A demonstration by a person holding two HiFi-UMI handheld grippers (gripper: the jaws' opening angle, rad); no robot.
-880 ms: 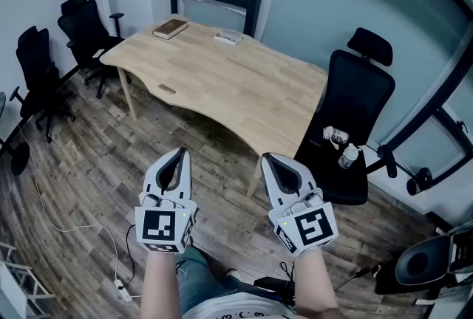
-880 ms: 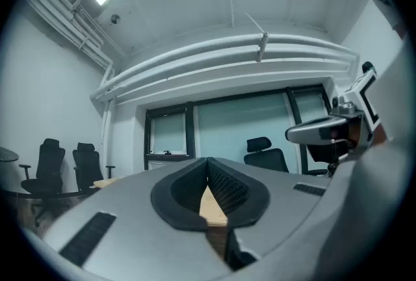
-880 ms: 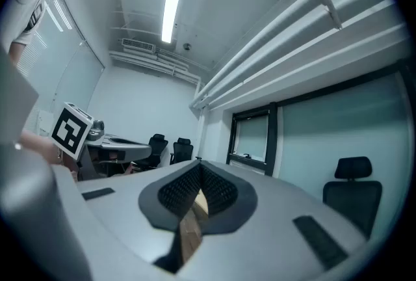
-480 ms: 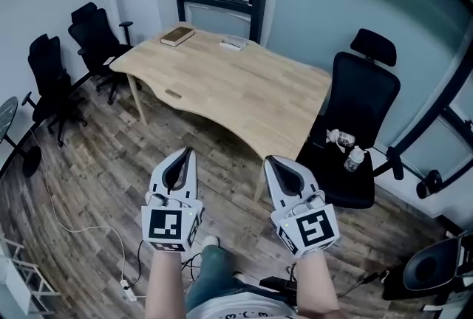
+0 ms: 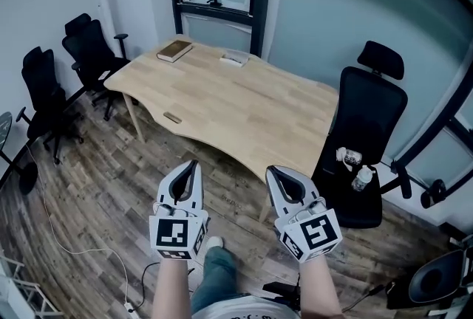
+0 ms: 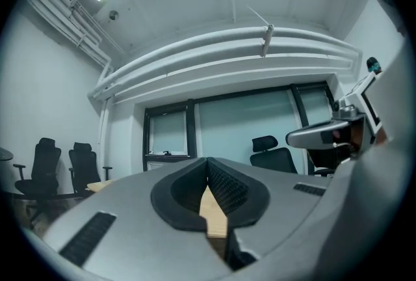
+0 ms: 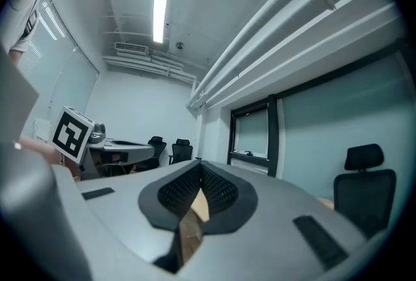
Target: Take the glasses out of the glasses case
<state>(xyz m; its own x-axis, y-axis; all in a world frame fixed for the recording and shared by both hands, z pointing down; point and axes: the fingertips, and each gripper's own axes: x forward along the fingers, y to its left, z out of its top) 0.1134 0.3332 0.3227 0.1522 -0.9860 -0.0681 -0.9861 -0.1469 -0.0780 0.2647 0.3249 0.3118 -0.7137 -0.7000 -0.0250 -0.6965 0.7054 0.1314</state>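
A light wooden table [image 5: 244, 107] stands ahead of me, well out of reach. At its far left corner lies a brown flat case-like thing [image 5: 176, 51], with a pale flat object [image 5: 235, 57] a little to its right and a small dark item [image 5: 172, 117] near the front edge. I cannot tell which of them is the glasses case, and no glasses show. My left gripper [image 5: 194, 165] and right gripper [image 5: 272, 171] are held side by side, level, over the floor short of the table. Both are shut with nothing between the jaws, as seen also on the left gripper [image 6: 208, 166] and right gripper [image 7: 198, 166].
Black office chairs [image 5: 44, 85] line the left wall. Another black chair [image 5: 369, 133] stands at the table's right end with bottles [image 5: 353, 162] on its seat. A cable and power strip [image 5: 126, 295] lie on the wooden floor at lower left. My foot [image 5: 213, 244] shows below the grippers.
The view has shifted as I step along the floor, and the table sits slightly lower and further right in the picture. Both grippers stay shut, side by side.
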